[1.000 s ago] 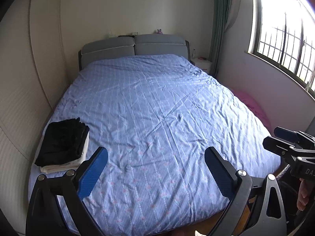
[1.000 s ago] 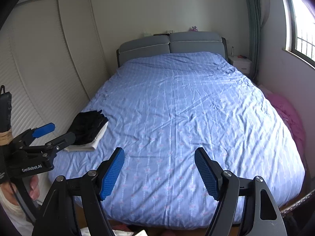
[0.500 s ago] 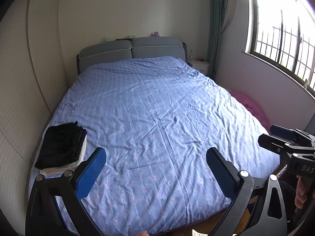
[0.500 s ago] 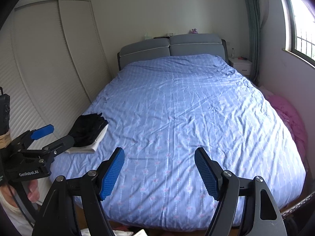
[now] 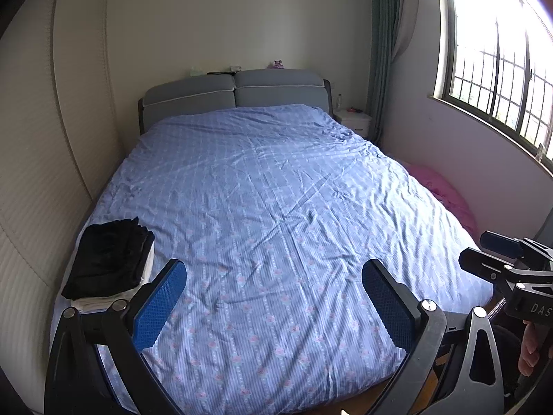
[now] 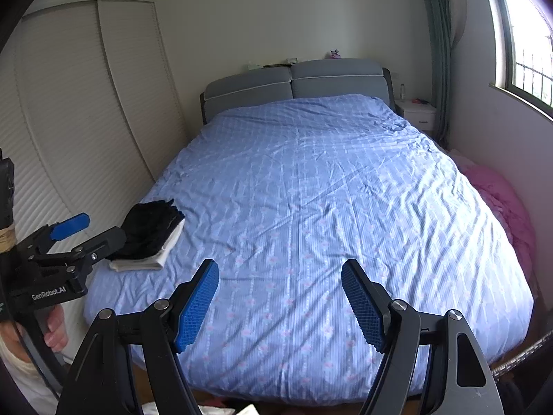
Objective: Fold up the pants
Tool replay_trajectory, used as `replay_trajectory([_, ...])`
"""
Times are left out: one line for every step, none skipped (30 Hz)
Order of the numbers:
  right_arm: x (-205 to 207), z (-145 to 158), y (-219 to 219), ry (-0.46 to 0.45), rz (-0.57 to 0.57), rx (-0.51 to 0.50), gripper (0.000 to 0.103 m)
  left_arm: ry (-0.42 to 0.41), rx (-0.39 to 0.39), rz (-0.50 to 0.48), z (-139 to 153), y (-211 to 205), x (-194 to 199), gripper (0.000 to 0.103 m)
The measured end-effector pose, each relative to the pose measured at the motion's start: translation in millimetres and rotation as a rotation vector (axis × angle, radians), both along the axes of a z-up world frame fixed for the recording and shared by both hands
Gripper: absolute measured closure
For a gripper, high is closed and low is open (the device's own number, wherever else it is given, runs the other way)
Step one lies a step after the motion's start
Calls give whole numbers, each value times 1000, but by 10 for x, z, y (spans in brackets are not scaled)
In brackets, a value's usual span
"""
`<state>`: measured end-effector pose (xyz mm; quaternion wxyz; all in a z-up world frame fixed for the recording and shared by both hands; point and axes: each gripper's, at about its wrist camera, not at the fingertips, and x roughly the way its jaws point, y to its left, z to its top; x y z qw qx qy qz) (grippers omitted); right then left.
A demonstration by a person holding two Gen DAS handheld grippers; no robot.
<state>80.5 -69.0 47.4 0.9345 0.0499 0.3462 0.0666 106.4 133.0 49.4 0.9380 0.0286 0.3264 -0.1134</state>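
**Operator:** Right wrist view first: my right claw (image 6: 280, 299) hangs released over the foot of the bed (image 6: 345, 207), blue pads wide apart with nothing but quilt showing between them. My left claw (image 5: 273, 306) is the same in its own view, spread and empty, aimed down at the near end of the bed.

**Spotter:** And the pants?

**Operator:** The only garments I can see are a dark folded bundle (image 5: 109, 259) on top of a folded white piece (image 5: 103, 299), sitting at the bed's near left corner, just beyond the left claw's left pad. I would guess those are pants already done, though I cannot tell the garment type from here. No unfolded pair lies anywhere on the bed.

**Spotter:** So what is the step?

**Operator:** As I read it, fetching the next pair. Something pale shows at the bottom edge of the right wrist view, below the foot of the bed, but it is too cut off to name.

**Spotter:** How would you do it well?

**Operator:** Bring the pair to the bare middle of the bed, well clear of the stack at the left corner, so spreading the legs does not drag it. Take the waistband with one claw at each side, lay it flat, and smooth it before the first fold.
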Motion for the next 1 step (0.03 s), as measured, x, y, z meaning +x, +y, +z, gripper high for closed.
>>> replay_trajectory([0, -2, 5, 1, -2, 1, 28, 1, -4, -3, 2, 10, 8, 0])
